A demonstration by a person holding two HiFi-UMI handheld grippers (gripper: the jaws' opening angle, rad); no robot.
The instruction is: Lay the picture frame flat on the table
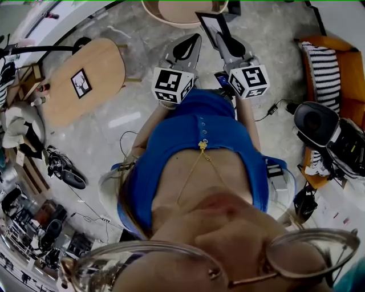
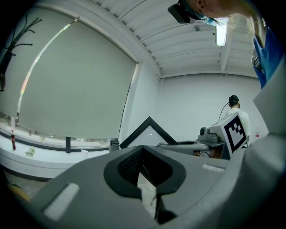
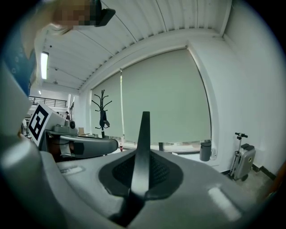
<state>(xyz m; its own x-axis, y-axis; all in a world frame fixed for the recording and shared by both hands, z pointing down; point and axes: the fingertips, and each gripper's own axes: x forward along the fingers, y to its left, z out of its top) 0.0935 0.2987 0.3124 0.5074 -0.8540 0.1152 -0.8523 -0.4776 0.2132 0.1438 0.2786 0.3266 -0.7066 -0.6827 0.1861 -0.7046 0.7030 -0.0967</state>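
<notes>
**Frame held in the air, not yet on the counter**

Surroundings: a round pale wooden counter [image 1: 171, 11] lies just ahead of both tongs. An oval wooden low table [image 1: 94, 68] carrying a black-and-white marker card [image 1: 80, 83] stands well apart to the left. An orange sofa [image 1: 348, 63] with a striped cushion [image 1: 322, 65] stands to the right. Black cables [image 1: 268, 111] run across the grey floor [image 1: 114, 131]. The right gripper view shows a coat stand [image 3: 103, 112] and a suitcase [image 3: 243, 162] by the wall. Nothing stands between the tongs and the round counter.

Task item: the black-edged rectangular picture frame [image 1: 212, 25] has a pale centre. It is off the counter, tilted, its far end overlapping the counter rim in the head view.

Tongs: the right tongs [image 3: 143, 154] are clamped on the frame's edge, which stands edge-on between them. The left tongs [image 2: 143, 150] are together and hold nothing. They sit just beside the frame, whose corner [image 2: 149, 133] rises beyond them.
</notes>
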